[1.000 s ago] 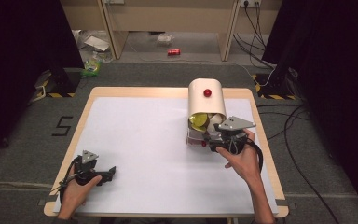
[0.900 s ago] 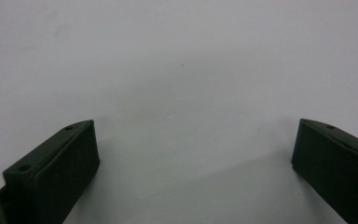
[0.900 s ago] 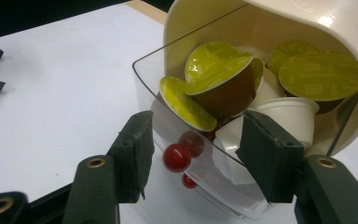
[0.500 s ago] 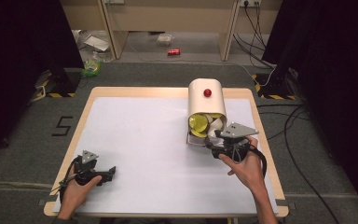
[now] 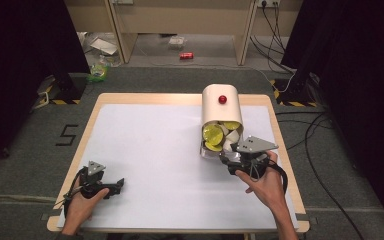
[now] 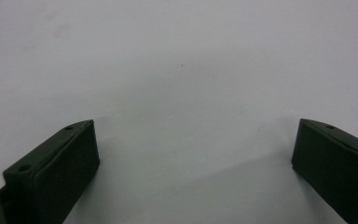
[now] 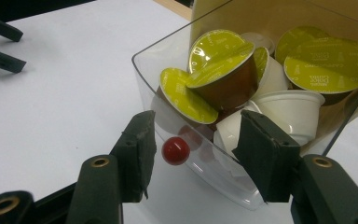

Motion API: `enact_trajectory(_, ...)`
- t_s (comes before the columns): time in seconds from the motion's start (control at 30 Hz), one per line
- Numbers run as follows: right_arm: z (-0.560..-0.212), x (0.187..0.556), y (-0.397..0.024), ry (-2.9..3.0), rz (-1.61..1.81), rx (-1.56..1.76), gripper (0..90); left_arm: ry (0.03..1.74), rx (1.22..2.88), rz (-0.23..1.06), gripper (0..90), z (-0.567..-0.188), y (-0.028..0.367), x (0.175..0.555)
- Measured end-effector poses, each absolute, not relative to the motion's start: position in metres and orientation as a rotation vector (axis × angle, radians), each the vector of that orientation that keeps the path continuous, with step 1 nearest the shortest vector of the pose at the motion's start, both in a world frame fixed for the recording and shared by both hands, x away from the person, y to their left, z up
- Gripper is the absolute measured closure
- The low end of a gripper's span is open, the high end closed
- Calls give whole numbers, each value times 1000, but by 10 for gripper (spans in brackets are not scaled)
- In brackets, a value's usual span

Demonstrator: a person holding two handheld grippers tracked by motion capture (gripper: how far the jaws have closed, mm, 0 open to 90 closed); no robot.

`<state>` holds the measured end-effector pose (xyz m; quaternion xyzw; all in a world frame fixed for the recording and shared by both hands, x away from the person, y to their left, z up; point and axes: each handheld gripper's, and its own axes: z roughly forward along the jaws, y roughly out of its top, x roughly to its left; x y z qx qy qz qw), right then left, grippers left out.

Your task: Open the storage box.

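A: Starting at the left, dark curtains are hanging beside the floor (image 5: 25, 150), which is carrying a painted "5" (image 5: 66, 135) near nine o'clock of the table (image 5: 180, 99). Litter is lying at about eleven o'clock by the wooden cabinet (image 5: 180, 20).

B: And the left gripper (image 5: 114, 187) is resting at seven o'clock on the white tabletop (image 5: 150, 150), held in the left hand (image 5: 82, 202). In the left gripper view its jaws are standing wide apart over bare white surface, released, nothing between them.

A: Moving across, a red can (image 5: 186, 55) is lying on the floor at twelve o'clock.

B: Now the cream dispenser (image 5: 220, 102), with its red knob (image 5: 222, 99), is sitting at two o'clock, its clear drawer (image 7: 168, 60) showing coffee capsules (image 7: 214, 65) with yellow-green lids.

A: The right gripper (image 7: 193, 154) is sitting at four o'clock, just below the drawer's front. Its jaws have just been closing and are straddling the drawer's small red knob (image 7: 175, 150); I cannot tell whether the pads are pressing it.

B: Far right, cables (image 5: 320, 150) are trailing over the floor toward hazard-striped tape (image 5: 292, 103) at two o'clock.
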<state>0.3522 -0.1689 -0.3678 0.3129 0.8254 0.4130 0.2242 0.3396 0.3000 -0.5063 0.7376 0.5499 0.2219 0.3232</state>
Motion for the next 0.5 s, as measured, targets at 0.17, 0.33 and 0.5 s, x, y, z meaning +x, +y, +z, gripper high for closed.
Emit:
enact_trajectory(0.17,-369,347,-170,2288,1132,852,474,1443,1935,582,0,-506,300,340)
enact_trajectory(0.33,-371,342,-175,2270,1133,864,477,1443,1935,583,0,-506,300,340)
enact_trajectory(0.5,-372,340,-178,2274,1134,862,477,1443,1935,582,0,-506,300,340)
